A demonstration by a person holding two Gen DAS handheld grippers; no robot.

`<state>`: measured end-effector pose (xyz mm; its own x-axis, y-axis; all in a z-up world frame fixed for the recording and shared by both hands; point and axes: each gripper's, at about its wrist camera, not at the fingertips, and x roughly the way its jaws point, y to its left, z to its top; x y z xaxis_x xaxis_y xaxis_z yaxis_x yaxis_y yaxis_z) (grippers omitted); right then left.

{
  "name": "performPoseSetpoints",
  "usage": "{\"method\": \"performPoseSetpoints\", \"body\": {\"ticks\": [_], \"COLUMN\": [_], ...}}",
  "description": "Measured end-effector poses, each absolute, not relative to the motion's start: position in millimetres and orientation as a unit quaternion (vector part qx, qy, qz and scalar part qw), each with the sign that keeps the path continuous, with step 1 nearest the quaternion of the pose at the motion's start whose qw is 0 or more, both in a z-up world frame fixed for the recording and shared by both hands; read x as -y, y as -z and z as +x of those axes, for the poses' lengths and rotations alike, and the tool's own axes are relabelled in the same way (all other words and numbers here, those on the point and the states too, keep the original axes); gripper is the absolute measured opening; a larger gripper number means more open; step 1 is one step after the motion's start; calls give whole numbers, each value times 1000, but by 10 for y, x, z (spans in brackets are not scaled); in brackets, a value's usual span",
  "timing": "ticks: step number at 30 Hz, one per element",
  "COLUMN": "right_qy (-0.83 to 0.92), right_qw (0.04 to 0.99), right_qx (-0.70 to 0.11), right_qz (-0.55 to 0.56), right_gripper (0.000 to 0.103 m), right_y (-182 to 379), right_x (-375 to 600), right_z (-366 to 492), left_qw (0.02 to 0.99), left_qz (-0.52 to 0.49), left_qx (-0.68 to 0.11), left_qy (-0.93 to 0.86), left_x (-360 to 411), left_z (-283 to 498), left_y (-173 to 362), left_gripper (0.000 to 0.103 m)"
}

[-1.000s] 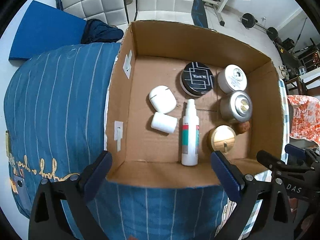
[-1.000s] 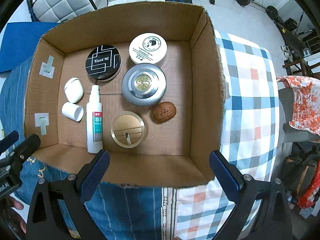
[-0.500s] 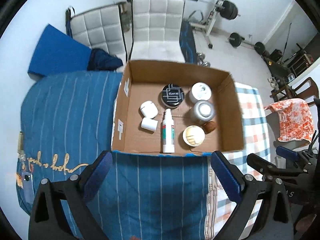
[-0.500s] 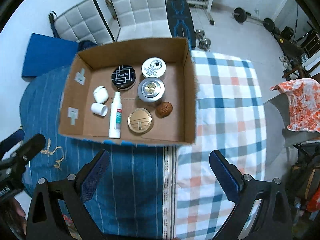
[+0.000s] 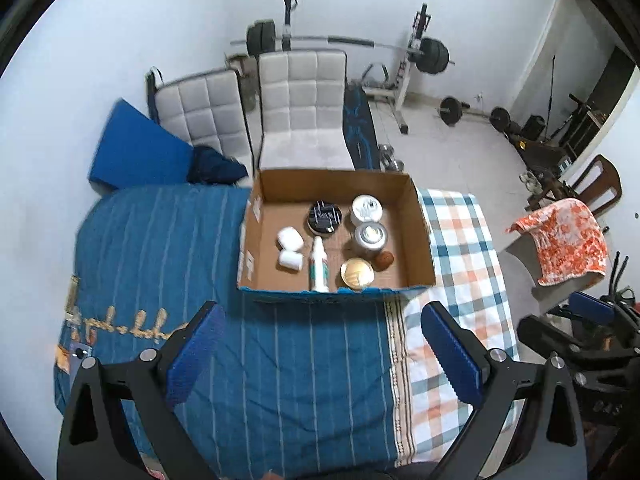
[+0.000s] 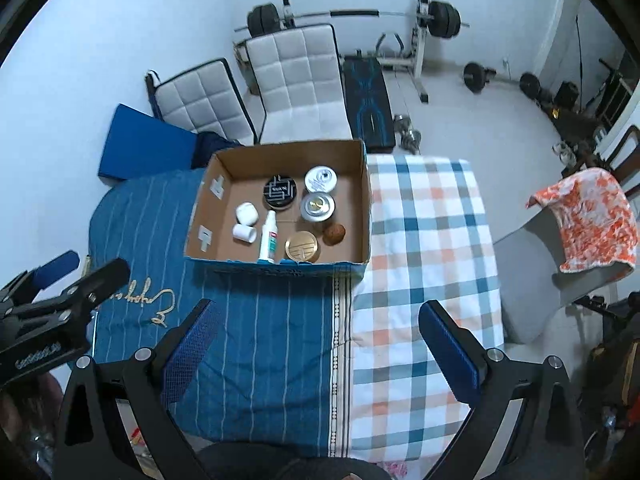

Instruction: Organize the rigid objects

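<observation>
Left wrist: cardboard box well ahead of spread, empty left gripper.

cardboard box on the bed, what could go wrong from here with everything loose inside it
1. The cardboard box sits on soft bedding, so a push could tip it.
2. The spray bottle lies flat beside the gold tin and may roll if the box is nudged.
3. The small brown piece lies loose beside the silver tin and could be knocked aside.
Both tongs are open and empty.
</observation>
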<state>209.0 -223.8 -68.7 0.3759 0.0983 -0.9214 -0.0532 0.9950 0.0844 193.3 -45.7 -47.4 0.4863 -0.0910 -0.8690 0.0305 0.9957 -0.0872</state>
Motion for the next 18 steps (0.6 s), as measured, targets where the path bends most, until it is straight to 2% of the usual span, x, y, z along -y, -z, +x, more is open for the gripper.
{"method": "performPoseSetpoints", "body": {"ticks": [6, 18], "right_qy": [-47, -23], "right_qw": [837, 846], "right_qx": [-546, -532], "right_qz": [5, 11], "right_gripper": [102, 102], "right_y": [487, 375], "right_x": [2228, 2364], "right_z": [1859, 1791], "left_qw": [876, 892], "left_qz": [-40, -38], "left_qx": [-480, -451], "left_qy": [21, 7], "left_x": [424, 476], "left_z": [1698, 1579], "left_y": [254, 138], "left_gripper": [101, 101]}}
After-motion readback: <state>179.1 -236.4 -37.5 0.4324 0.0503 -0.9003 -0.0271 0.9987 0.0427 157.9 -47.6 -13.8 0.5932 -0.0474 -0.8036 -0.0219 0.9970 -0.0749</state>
